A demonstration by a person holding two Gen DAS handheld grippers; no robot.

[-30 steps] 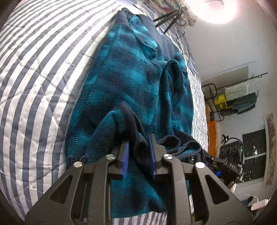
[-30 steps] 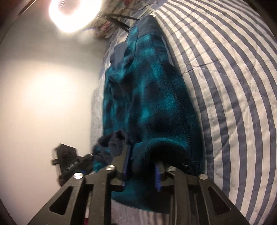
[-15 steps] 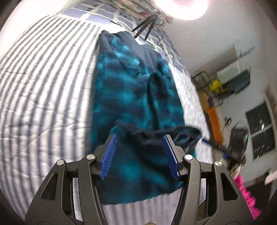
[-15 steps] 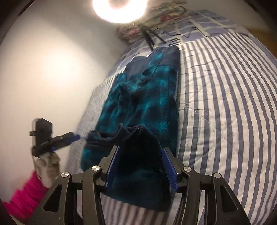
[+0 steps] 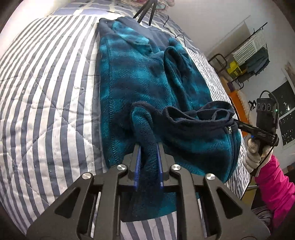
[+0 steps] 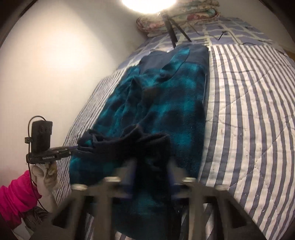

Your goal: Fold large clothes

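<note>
A teal and navy plaid fleece jacket lies lengthwise on the bed, also in the right wrist view. My left gripper is closing, and its blue pads pinch a fold of the near dark hem. My right gripper is blurred and closing, with dark hem fabric filling the gap between its jaws. In the left wrist view the right gripper clamps the hem's other corner by the zipper. The hem hangs raised and stretched between the two grippers. The right wrist view shows the left gripper biting its corner.
A blue-and-white striped quilt covers the bed. Black tripod legs and folded blankets sit at its far end. A wall runs along one side. A drying rack stands off the other. A gloved hand and pink sleeve hold the right gripper.
Half a second ago both grippers stood open over the near hem. Both have now closed on it and lifted it slightly. Both views have rolled since a second ago.
</note>
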